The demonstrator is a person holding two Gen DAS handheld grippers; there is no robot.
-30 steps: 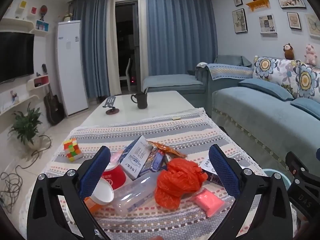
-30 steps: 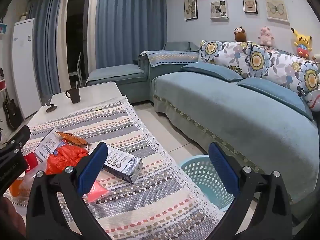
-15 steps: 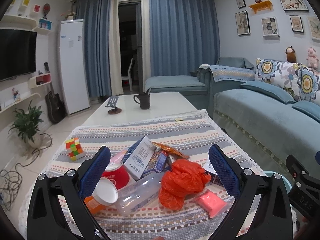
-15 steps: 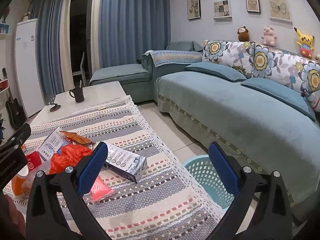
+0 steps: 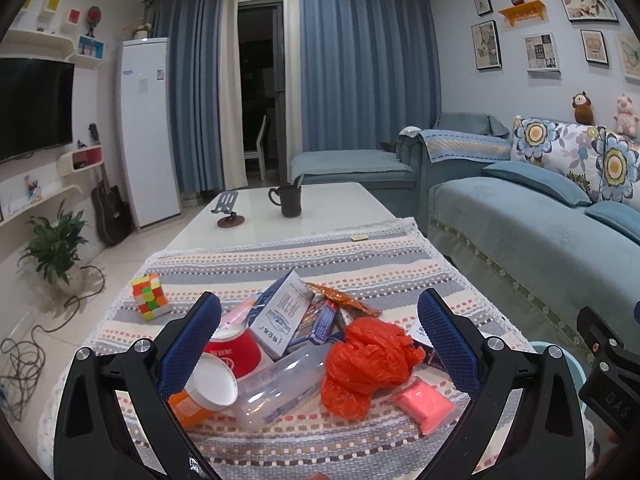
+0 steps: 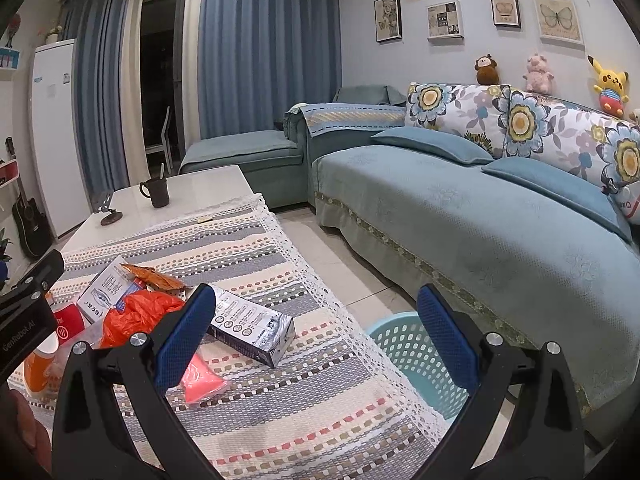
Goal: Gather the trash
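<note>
Left wrist view: the left gripper (image 5: 320, 336) hangs with jaws wide apart over a trash pile on the table (image 5: 360, 256); an orange plastic bag (image 5: 368, 364) and clear bottle (image 5: 280, 388) lie between them.

Right wrist view: the right gripper (image 6: 316, 332), jaws spread, frames a printed carton (image 6: 252, 328); only here shows the teal laundry basket (image 6: 412, 360) on the floor.

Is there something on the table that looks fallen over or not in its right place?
Yes. A clear plastic bottle lies on its side in the trash pile, beside a crumpled orange plastic bag, on the striped tablecloth.
</note>
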